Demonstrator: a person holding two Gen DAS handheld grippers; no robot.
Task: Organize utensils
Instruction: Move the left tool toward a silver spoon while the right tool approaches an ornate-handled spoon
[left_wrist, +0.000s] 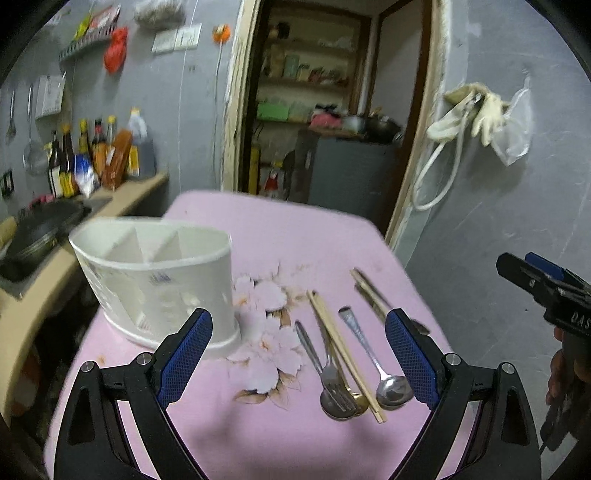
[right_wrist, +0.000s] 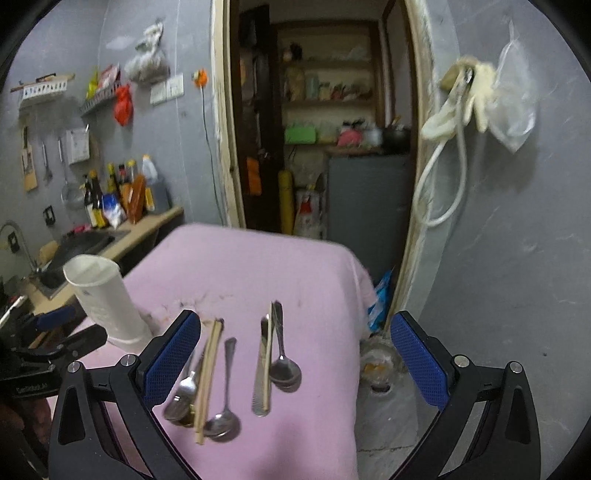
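A white divided utensil holder (left_wrist: 155, 284) stands empty on the left of the pink table (left_wrist: 258, 236); it also shows in the right wrist view (right_wrist: 105, 301). Utensils lie loose to its right: a fork (left_wrist: 325, 365), wooden chopsticks (left_wrist: 343, 350), a spoon (left_wrist: 373, 362) and more chopsticks (left_wrist: 369, 291). In the right wrist view the same group shows as chopsticks (right_wrist: 208, 376), a spoon (right_wrist: 223, 398), a knife (right_wrist: 261, 369) and a small spoon (right_wrist: 282, 354). My left gripper (left_wrist: 299, 354) is open and empty above the table. My right gripper (right_wrist: 295, 360) is open and empty above the utensils.
A counter (left_wrist: 122, 199) with bottles and a dark wok (left_wrist: 40, 229) runs along the left. A doorway (left_wrist: 325, 110) lies behind the table. A hose and gloves (left_wrist: 472, 110) hang on the right wall. The floor drops off right of the table (right_wrist: 388, 406).
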